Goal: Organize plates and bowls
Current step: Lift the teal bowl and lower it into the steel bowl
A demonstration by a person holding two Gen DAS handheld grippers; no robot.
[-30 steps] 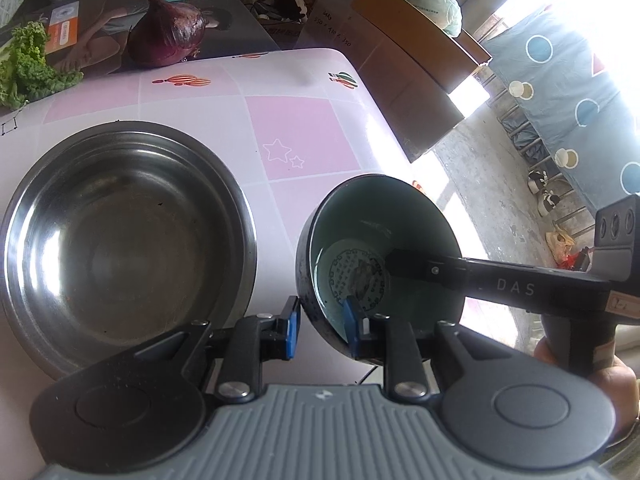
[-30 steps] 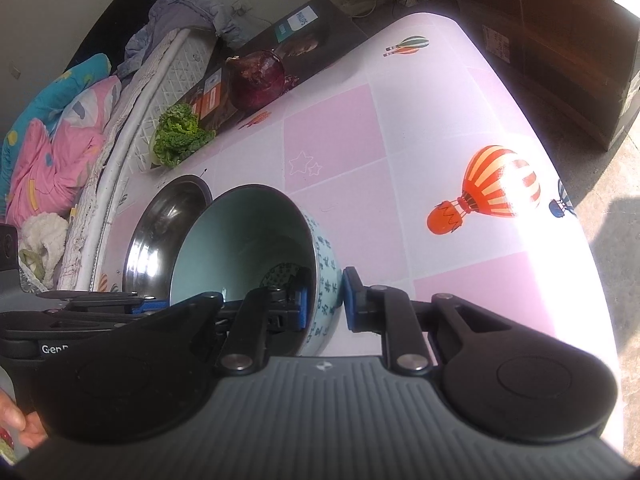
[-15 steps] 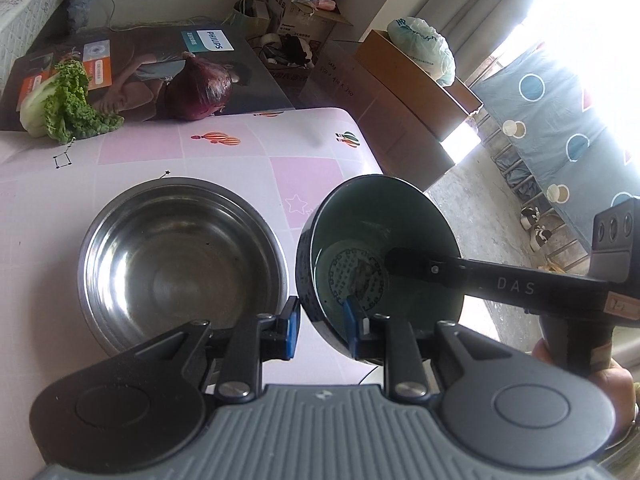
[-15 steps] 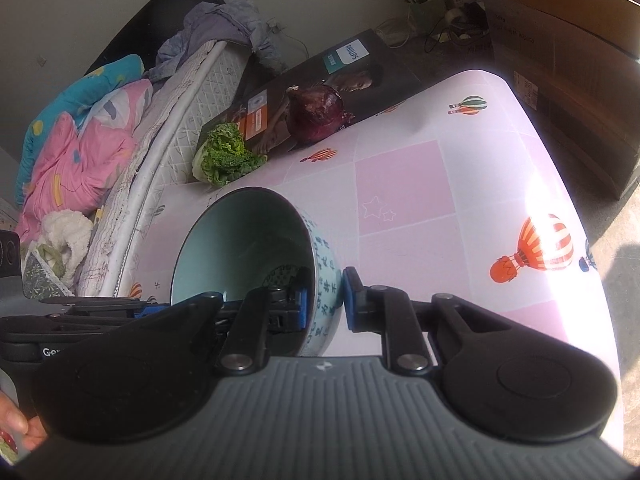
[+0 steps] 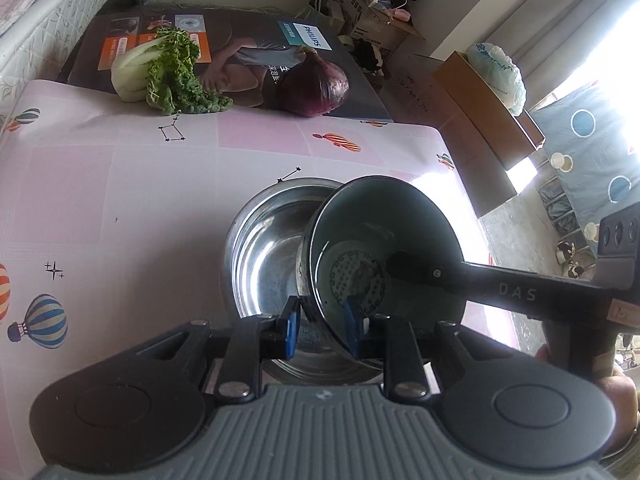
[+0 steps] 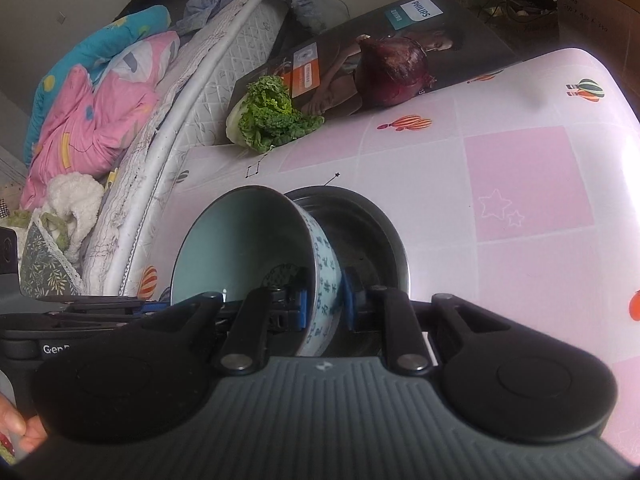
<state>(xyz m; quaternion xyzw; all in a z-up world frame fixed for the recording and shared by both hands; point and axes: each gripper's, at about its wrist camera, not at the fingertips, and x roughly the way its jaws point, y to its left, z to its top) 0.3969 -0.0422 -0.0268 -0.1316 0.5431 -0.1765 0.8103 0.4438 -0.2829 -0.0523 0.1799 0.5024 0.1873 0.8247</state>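
Left wrist, ceramic bowl [image 5: 400, 232] over steel bowl [image 5: 264, 252]

Both wrist views angled steeply down, close over table [image 5: 160, 200], sharing ceramic bowl [image 5: 384, 248]

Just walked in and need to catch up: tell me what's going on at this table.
A person is holding one ceramic bowl with both handheld grippers. The left gripper and the right gripper each clamp its rim on opposite sides. The bowl hangs tilted above a steel bowl on the table, seemingly about to be nested. Greens and a red onion lie farther back.
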